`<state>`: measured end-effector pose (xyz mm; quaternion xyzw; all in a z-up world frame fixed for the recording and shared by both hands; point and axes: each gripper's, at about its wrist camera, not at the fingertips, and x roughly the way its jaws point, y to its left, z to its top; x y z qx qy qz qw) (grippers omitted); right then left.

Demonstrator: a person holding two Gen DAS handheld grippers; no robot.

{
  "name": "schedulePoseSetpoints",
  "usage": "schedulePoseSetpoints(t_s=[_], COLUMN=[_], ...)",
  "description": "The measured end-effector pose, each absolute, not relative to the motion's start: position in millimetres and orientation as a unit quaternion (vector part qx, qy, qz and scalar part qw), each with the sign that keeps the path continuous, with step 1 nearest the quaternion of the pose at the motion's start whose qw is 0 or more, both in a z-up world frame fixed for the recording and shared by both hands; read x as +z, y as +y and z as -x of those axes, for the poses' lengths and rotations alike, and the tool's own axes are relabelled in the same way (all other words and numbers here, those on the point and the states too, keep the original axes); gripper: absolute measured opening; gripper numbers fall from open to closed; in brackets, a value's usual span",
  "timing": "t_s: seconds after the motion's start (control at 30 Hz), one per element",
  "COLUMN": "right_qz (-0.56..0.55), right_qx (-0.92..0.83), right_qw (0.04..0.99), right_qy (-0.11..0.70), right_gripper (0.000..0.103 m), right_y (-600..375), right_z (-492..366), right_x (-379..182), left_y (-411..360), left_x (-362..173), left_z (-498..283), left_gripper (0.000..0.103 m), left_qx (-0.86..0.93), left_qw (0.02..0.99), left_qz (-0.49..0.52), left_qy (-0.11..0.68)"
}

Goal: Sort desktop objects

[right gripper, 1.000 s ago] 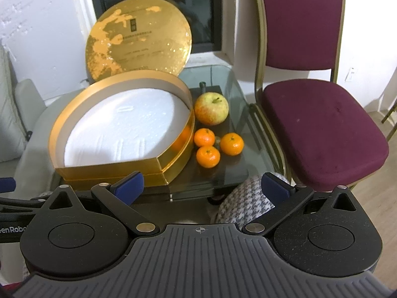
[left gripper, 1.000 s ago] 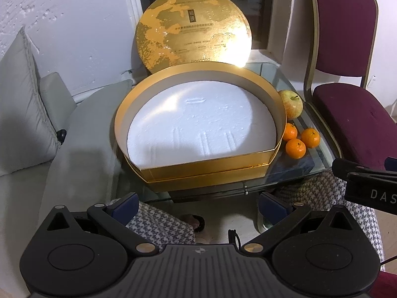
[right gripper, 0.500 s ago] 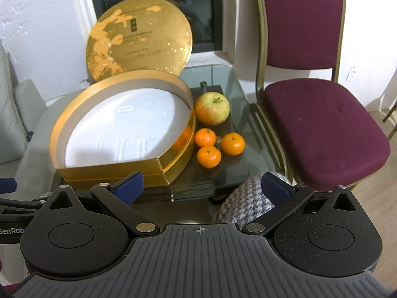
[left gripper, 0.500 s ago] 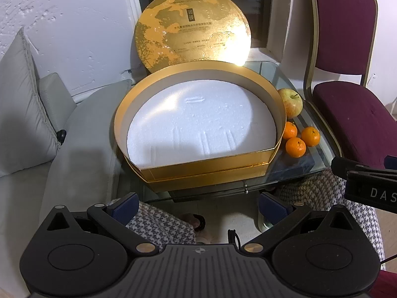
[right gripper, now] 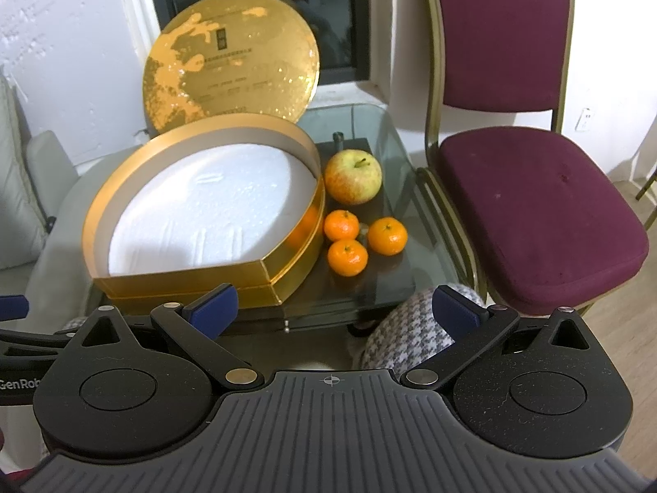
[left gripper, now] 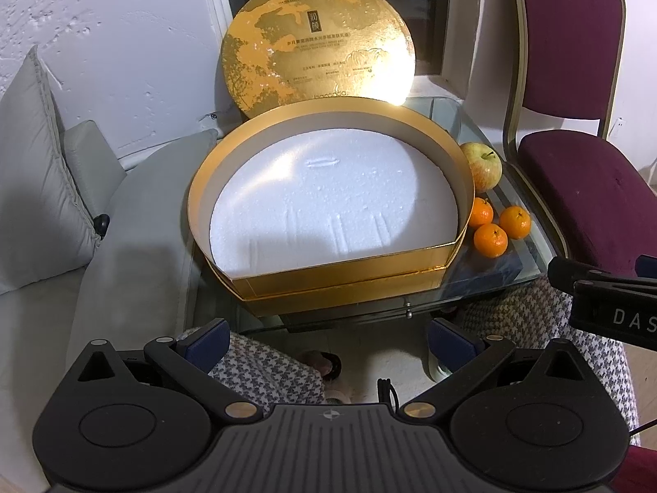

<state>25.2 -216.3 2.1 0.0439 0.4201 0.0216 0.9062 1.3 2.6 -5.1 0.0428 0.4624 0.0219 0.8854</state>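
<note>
Holding both tools short of the bench, I see my left tool [left gripper: 326, 339] with fingers spread wide and nothing between them, and my right tool [right gripper: 334, 308] the same. Ahead of the left tool sits the gold box [left gripper: 328, 271], open, with white foam [left gripper: 328, 201] inside. Ahead of the right tool, just right of the box, three tangerines [right gripper: 347, 256] cluster on the glass bench [right gripper: 427, 222], the apple [right gripper: 353, 176] beyond them. The lid [right gripper: 230, 65] stands propped farther back; a maroon chair [right gripper: 534, 205] is to the right.

black grippers, ribbed grey bodies, blue-padded fingers [right gripper: 215, 310] (houndstooth trousers [left gripper: 263, 369] beneath).
</note>
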Motion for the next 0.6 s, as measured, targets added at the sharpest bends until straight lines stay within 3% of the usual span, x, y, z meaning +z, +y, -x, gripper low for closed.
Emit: schedulePoseSetpoints(t_s=[0.6], right_qz=[-0.049], right_qx=[0.023], right_qw=[0.903], right_qy=[0.427], right_gripper=[0.103], right_y=[-219.7], right_z=[-29.0], right_x=[-3.4], left_y=[-2.1], left_x=[-6.2], left_z=[-5.8], left_gripper=[0.102], left_qx=[0.023], left_qw=[0.88], left_qz=[-0.047], left_qy=[0.471])
